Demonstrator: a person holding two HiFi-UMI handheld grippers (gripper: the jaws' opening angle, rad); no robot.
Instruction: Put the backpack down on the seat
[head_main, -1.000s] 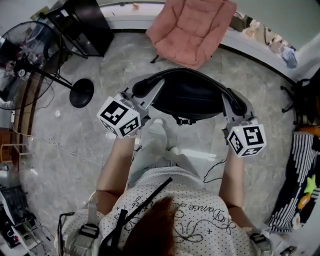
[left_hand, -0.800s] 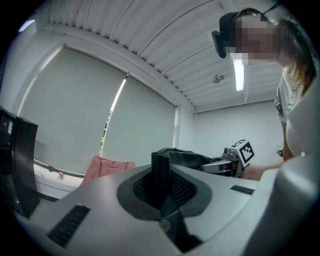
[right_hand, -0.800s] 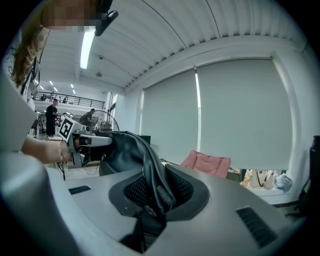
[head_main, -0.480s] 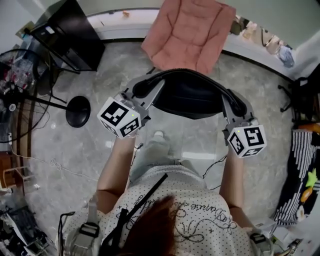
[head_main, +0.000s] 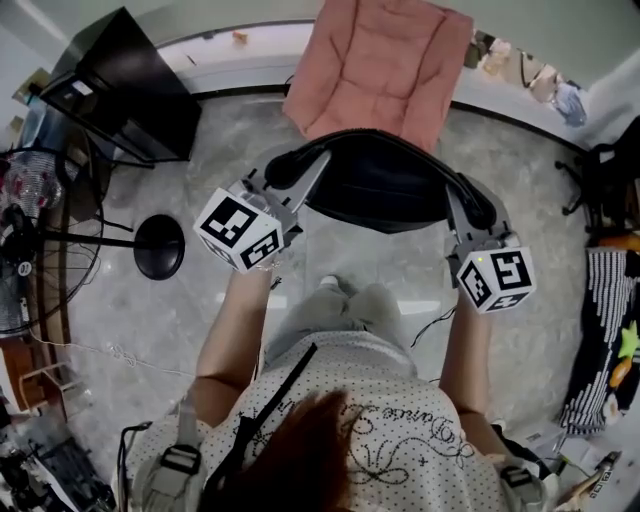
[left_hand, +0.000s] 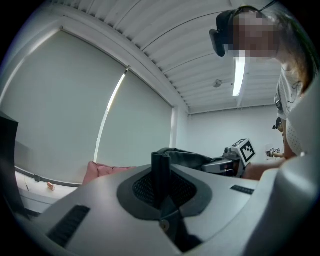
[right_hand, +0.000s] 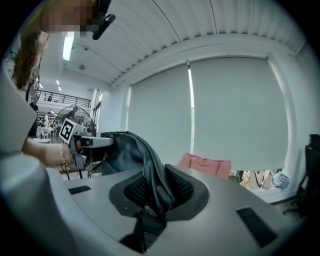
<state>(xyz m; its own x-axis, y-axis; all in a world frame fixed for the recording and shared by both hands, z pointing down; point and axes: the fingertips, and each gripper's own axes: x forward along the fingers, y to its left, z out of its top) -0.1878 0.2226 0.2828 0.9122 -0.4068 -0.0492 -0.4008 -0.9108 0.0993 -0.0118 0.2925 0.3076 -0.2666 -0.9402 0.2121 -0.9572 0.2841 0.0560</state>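
Observation:
A black backpack hangs in the air between my two grippers, just in front of the pink padded seat. My left gripper is shut on a black strap at the bag's left end. My right gripper is shut on a glossy black strap at the right end. In the left gripper view the bag's body shows past the jaws, with the right gripper beyond it. In the right gripper view the bag bulges toward the left gripper, and the pink seat stands behind.
A standing fan with a round black base is at the left, and a black cabinet at the back left. A striped cloth and a black chair line the right side. The floor is grey marble tile.
The person has stepped forward, so the backpack and both grippers are closer to the pink seat. Both grips on the straps are unchanged.

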